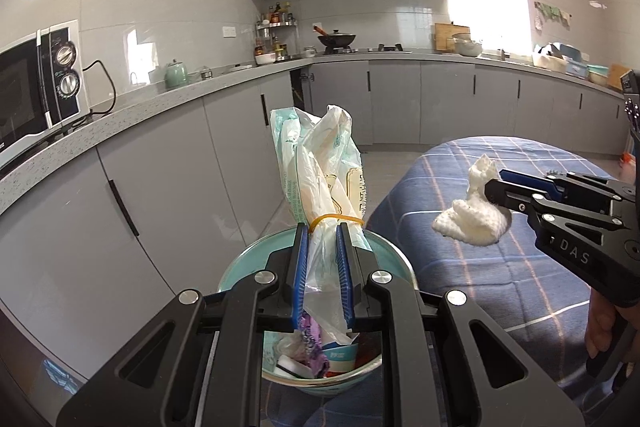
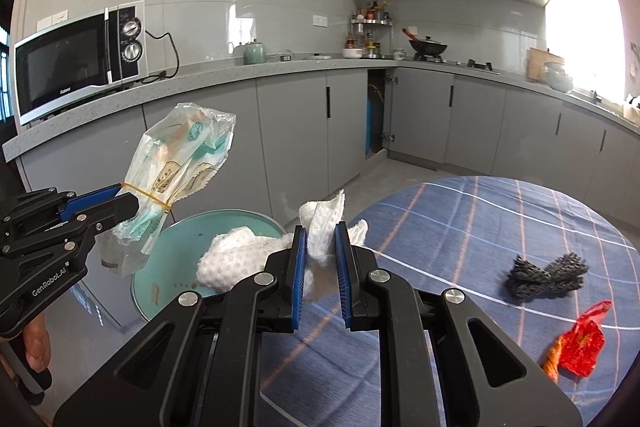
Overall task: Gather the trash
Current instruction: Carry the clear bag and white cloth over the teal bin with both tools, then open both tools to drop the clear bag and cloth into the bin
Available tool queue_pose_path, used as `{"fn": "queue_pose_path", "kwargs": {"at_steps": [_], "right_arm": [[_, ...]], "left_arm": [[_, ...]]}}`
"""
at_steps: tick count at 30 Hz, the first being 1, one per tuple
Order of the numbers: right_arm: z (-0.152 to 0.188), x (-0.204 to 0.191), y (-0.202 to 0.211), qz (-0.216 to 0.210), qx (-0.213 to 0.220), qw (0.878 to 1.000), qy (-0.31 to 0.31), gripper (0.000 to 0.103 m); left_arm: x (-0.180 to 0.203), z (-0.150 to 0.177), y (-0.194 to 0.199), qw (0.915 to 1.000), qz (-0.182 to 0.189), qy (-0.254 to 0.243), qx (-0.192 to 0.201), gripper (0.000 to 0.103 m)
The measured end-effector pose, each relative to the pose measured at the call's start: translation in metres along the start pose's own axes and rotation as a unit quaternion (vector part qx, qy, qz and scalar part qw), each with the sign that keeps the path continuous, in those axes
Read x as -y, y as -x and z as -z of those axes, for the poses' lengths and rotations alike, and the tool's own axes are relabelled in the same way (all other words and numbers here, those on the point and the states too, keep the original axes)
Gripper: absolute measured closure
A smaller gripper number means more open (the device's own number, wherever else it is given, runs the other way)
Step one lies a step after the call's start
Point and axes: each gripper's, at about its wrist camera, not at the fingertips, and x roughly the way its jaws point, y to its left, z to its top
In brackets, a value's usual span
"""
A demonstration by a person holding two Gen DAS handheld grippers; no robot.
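Left gripper (image 1: 323,275): clamped on a crumpled plastic bag (image 1: 320,171), blue pads pressing both sides of its neck just below a yellow rubber band (image 1: 336,218).
Plastic bag: stands upright out of the fingers, held in the air directly above the teal bin (image 1: 384,251); its lower end hangs toward the bin's mouth.
Teal bin: open, beside the table edge; already holds wrappers and paper scraps.
Right gripper (image 2: 319,267): closed on a white paper wad (image 2: 236,259), pads narrow with tissue pinched between them.
Paper wad: bulk hangs to the left of the fingers, over the bin's rim; in the left wrist view it sits apart from the bag, to its right.
Table (image 2: 460,227): blue checked cloth; a dark scrubber (image 2: 548,273) and a red wrapper (image 2: 582,343) lie on it, well apart from both grippers.
Background: microwave (image 2: 80,61) on grey counter.
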Motion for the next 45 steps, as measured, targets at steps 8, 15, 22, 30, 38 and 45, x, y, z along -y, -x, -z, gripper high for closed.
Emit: {"fn": "queue_pose_path", "kwargs": {"at_steps": [8, 15, 22, 30, 38, 45], "right_arm": [[-0.006, -0.015, -0.010, -0.013, 0.000, 1.000, 0.013, 0.088], [-0.010, -0.029, -0.020, -0.026, 0.000, 0.999, 0.024, 0.088], [-0.012, -0.037, -0.028, -0.035, -0.002, 0.999, 0.030, 0.088], [-0.011, -0.041, -0.036, -0.043, -0.003, 0.998, 0.034, 0.087], [-0.009, -0.043, -0.041, -0.047, -0.006, 0.998, 0.037, 0.087], [-0.010, -0.046, -0.044, -0.048, -0.008, 0.998, 0.038, 0.087]], "left_arm": [[-0.019, 0.001, -0.007, 0.9998, -0.018, 0.010, -0.007, 0.088], [-0.034, 0.006, -0.014, 0.9992, -0.032, 0.017, -0.016, 0.088], [-0.047, 0.007, -0.019, 0.9987, -0.040, 0.024, -0.021, 0.088], [-0.053, 0.007, -0.020, 0.9982, -0.046, 0.030, -0.021, 0.087], [-0.051, 0.009, -0.020, 0.9982, -0.047, 0.029, -0.025, 0.087], [-0.055, 0.013, -0.020, 0.9977, -0.057, 0.021, -0.030, 0.087]]}}
